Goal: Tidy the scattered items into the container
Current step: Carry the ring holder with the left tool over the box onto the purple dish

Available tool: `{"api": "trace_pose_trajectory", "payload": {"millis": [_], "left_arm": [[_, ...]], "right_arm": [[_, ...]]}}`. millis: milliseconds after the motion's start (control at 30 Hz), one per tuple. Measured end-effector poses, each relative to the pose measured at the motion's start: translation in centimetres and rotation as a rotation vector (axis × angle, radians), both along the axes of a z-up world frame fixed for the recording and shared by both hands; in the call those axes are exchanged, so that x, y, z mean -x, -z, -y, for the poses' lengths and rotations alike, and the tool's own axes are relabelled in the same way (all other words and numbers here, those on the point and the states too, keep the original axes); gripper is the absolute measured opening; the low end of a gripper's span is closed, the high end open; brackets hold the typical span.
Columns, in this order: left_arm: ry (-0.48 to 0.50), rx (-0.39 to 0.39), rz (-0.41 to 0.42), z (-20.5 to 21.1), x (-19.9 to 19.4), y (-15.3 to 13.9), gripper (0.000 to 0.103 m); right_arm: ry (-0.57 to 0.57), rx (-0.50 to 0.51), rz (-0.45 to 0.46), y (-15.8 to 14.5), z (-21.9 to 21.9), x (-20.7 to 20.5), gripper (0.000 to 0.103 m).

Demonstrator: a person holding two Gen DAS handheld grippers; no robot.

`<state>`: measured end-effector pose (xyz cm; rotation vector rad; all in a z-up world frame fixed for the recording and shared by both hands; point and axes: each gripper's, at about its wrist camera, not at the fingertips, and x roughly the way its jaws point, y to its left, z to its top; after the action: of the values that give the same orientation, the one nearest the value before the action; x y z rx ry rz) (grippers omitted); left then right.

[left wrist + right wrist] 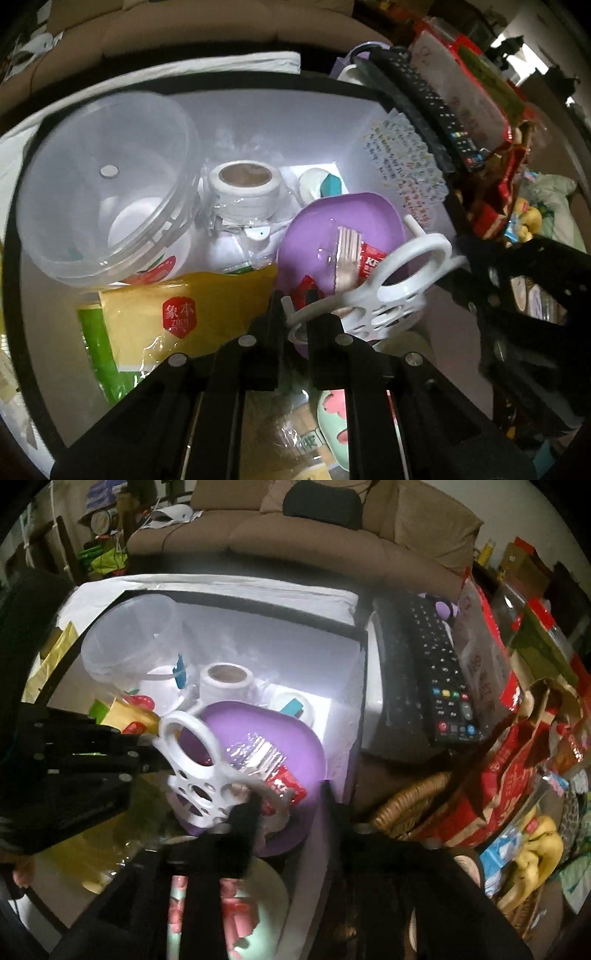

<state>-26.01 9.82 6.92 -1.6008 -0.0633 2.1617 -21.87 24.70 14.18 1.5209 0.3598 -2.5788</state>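
Note:
A white plastic holder with round holes and a big ring is clamped in my left gripper, held over the white container. Under it lies a purple bowl with wrapped plastic forks and a red packet. My right gripper is open above the bowl's near edge, its left finger close to the holder. A clear tub, a tape roll and a yellow packet lie inside.
A black remote rests on a white box right of the container. Red snack bags, a wicker basket and clutter crowd the right. A mint-and-pink item lies below the grippers. A brown sofa stands behind.

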Motion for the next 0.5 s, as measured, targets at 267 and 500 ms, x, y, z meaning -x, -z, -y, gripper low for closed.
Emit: {"api": "trace_pose_trajectory", "payload": {"millis": [267,500], "left_arm": [[-0.032,0.069,-0.005,-0.8,-0.4,0.6,0.009],[-0.103,0.101,0.033,-1.1,-0.2,0.5,0.009]], "right_arm": [[0.024,0.083,-0.081,-3.0,-1.6,-0.8,0.049],[0.034,0.142,-0.101,-3.6,-2.5,-2.0,0.049]]}}
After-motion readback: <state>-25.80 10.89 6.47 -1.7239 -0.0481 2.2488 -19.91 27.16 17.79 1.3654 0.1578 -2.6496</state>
